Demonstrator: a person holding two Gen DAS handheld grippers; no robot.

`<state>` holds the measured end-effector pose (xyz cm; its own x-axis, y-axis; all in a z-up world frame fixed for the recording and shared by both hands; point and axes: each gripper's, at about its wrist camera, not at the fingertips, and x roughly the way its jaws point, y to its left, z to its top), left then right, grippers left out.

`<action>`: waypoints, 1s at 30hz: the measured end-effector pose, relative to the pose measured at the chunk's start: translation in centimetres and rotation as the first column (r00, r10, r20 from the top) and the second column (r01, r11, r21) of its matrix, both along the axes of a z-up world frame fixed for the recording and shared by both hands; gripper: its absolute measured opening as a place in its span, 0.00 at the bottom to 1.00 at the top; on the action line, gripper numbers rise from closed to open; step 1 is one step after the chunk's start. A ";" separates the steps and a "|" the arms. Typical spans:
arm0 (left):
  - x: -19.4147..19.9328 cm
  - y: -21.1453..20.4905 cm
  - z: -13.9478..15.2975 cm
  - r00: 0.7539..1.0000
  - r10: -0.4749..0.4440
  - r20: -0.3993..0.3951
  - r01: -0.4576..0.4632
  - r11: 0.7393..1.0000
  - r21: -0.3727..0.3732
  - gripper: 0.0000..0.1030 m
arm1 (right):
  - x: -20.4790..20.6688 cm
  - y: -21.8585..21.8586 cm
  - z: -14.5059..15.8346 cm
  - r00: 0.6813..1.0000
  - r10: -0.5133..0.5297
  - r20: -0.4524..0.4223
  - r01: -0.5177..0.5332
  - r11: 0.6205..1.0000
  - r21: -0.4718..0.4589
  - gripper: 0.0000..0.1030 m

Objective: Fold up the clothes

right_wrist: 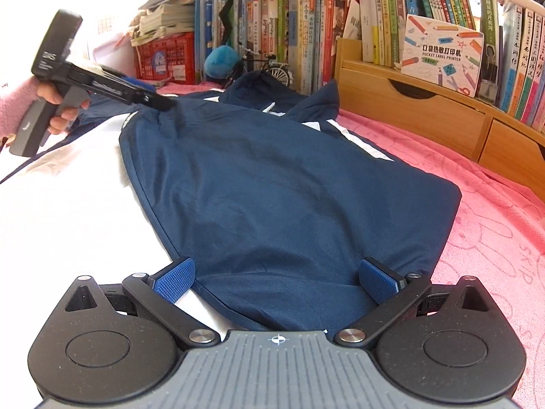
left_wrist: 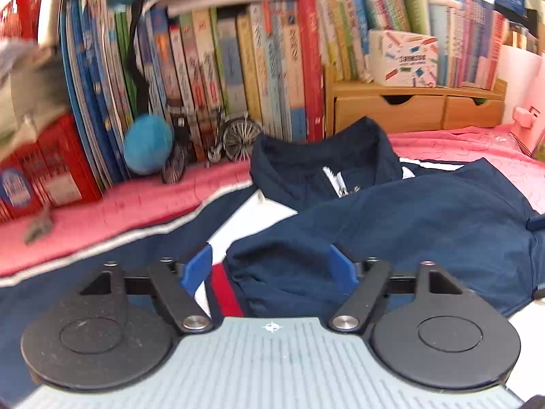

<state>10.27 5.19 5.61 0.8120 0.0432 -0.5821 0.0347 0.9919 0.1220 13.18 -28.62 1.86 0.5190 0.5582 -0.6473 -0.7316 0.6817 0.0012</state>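
Lengthwise, jacket (right_wrist: 272, 184) lies collar (right_wrist: 259, 92) toward the books (right_wrist: 306, 34).

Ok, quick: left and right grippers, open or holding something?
Left gripper: open, over the navy blue fabric jacket.
Right gripper: open, at the jacket's hem.

Navy-blue zip jacket with white and red panels (right_wrist: 272, 184): navy body, white stripes near its collar at 1 o'clock, a red block beside white at the left gripper's view, 6 o'clock. Pink towel-like cover with faint line drawings (right_wrist: 477, 225) under it. Blue cross-hatch-textured pads on black finger arms (right_wrist: 378, 281). Blue plush ball (left_wrist: 147, 143) at 9 o'clock. Pale wooden drawer unit (right_wrist: 425, 109), 2 o'clock. Pink fuzzy sleeve (right_wrist: 13, 109) at 9 o'clock.
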 end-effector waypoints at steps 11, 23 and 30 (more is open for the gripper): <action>-0.4 4.2 -2.0 0.990 0.120 -0.073 -0.126 0.988 -0.089 0.88 | -0.2 0.6 0.2 0.999 -0.040 -0.005 0.040 0.999 -0.018 1.00; -11.2 13.2 -0.7 0.958 0.284 0.027 -0.272 0.939 -0.210 0.89 | -0.7 4.0 2.0 0.980 -0.197 -0.029 0.189 0.967 -0.173 1.00; -14.9 20.7 -2.5 0.869 0.494 -0.010 -0.475 0.829 -0.296 0.90 | -3.4 9.7 6.7 0.982 -0.133 0.133 0.122 0.989 0.087 1.00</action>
<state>-4.65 25.90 3.11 0.7656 0.2844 -0.5770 -0.4576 0.8712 -0.1778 9.77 -18.88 8.59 0.6707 0.5273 -0.5216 -0.6354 0.7713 -0.0374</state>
